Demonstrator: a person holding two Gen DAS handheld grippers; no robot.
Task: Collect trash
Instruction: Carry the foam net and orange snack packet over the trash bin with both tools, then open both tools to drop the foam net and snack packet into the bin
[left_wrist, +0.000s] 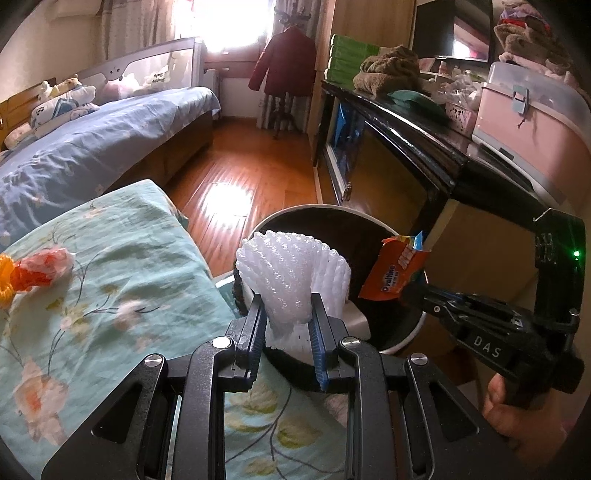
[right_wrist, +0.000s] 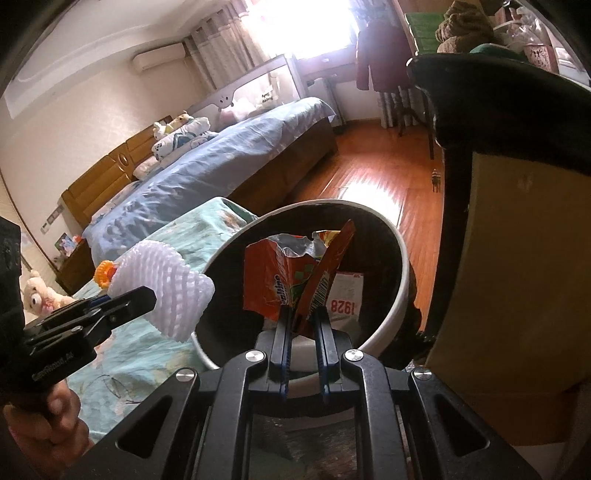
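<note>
Beside the bed (left_wrist: 110, 266), we poise both hand-held grippers over the bin (right_wrist: 400, 258) to drop trash — left hand-held gripper (left_wrist: 288, 314) pinching foam net (left_wrist: 291, 273), right hand-held gripper (right_wrist: 304, 325) pinching orange wrapper (right_wrist: 280, 280).

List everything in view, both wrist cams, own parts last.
foam fruit net: 1, white, in left gripper at bin rim
Ovaltine wrapper: 1, orange, in right gripper over bin
trash bin: 1, white rim, dark inside, beside bed
1928 paper: 1, white, inside bin
orange-red plastic scrap: 1, on teal bedcover
teal bedcover: 1, floral, left of bin
blue bed: 1, behind
black cabinet: 1, right
pink box: 1, on cabinet
left gripper: shut
right gripper: shut
</note>
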